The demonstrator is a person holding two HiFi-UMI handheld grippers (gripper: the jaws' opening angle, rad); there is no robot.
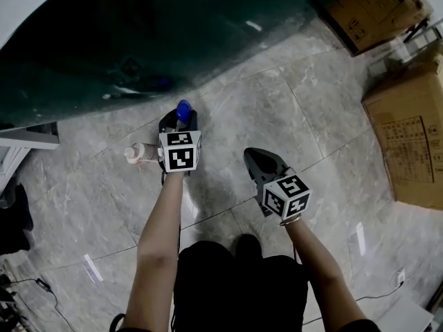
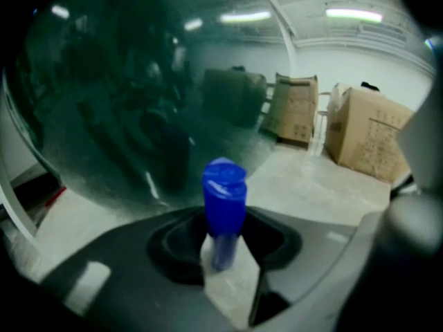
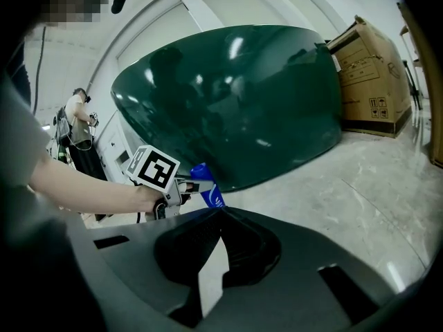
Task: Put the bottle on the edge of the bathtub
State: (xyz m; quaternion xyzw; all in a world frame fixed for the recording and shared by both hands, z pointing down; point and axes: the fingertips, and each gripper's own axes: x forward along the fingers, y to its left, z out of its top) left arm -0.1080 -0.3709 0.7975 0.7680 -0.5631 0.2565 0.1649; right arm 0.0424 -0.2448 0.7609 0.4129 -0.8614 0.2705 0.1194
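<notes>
Item: bottle [image 1: 183,111], blue-capped, upright; pinched in the left gripper [image 1: 178,123], just beside the dark green bathtub [image 1: 138,40], not yet on it.
Right gripper [image 1: 255,156]: jaws pressed together, empty.
Handling: raise above the wall; the rim is seemingly the pale band at upper left; seat the base flat; then release.

The bottle [image 1: 183,109] sits between the left tool's [image 1: 178,123] jaws, just before the bathtub [image 1: 104,40]. The right tool [image 1: 260,162] lies to its right, and boxes [image 1: 408,137] stand farther right.
</notes>
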